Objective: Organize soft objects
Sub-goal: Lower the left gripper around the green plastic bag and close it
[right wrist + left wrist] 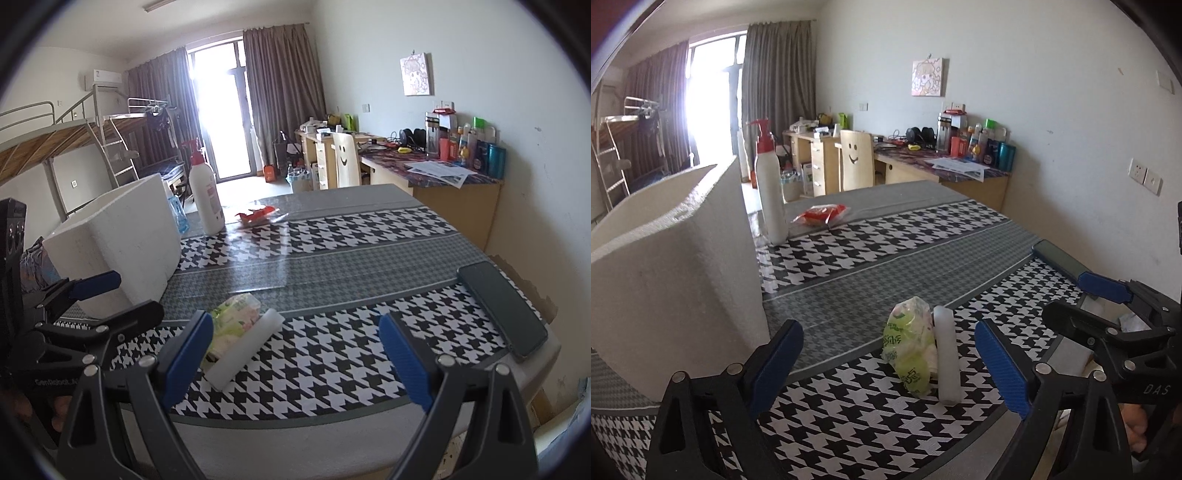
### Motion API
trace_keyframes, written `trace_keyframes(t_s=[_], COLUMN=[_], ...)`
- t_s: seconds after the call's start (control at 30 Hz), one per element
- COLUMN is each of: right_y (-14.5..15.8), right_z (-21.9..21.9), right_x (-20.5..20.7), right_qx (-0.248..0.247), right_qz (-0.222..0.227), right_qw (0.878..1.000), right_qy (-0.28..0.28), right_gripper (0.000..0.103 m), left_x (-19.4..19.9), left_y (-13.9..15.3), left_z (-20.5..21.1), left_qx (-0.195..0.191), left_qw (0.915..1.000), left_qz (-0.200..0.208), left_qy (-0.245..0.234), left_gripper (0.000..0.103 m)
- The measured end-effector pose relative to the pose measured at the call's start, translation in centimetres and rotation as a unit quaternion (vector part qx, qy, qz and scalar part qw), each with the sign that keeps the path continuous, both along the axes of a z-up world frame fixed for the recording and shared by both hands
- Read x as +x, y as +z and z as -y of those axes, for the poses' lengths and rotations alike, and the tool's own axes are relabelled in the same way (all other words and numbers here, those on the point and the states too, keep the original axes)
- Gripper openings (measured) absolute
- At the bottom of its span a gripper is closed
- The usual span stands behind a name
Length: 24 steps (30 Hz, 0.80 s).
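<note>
A green tissue pack [909,347] lies on the houndstooth table beside a white foam stick [947,354]. My left gripper [886,365] is open, and the two lie just ahead between its blue fingers. In the right wrist view the tissue pack [236,315] and the foam stick [245,349] sit by the left finger of my open right gripper [295,354]. A white foam box [670,266] stands open-topped at the left, also in the right wrist view [118,243]. A red snack packet [820,214] lies farther back.
A tall white pump bottle [770,188] stands behind the box. A dark phone [502,308] lies near the table's right edge. The right gripper's body [1115,325] shows at the right of the left wrist view. A desk and chair stand beyond the table.
</note>
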State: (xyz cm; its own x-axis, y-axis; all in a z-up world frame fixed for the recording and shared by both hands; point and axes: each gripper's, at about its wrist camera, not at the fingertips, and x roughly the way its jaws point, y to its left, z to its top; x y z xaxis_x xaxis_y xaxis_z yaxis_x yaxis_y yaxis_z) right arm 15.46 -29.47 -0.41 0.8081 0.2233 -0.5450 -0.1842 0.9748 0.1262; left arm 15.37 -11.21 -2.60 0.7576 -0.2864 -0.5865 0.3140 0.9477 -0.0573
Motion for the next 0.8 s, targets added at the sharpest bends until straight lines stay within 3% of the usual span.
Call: trace_keyframes(t_s=[0.33,0.8], right_y=[-0.9,-2.5], right_z=[0.4,0.6], right_x=[0.4,1.8], right_qx=[-0.002,0.005], right_qz=[-0.008,-0.033], right_qw=[1.0,0.999], right_qy=[0.003,0.02], right_gripper=[0.094,0.094], left_x=[1.8,4.0], left_y=[-2.2,-5.1], left_z=[0.8,1.7], left_qx=[-0.001,-0.012], left_qw=[0.999,0.9934], left_qz=[-0.045,-0.113], left_qy=[-0.006,-0.02], left_gripper=[0.087,0.061])
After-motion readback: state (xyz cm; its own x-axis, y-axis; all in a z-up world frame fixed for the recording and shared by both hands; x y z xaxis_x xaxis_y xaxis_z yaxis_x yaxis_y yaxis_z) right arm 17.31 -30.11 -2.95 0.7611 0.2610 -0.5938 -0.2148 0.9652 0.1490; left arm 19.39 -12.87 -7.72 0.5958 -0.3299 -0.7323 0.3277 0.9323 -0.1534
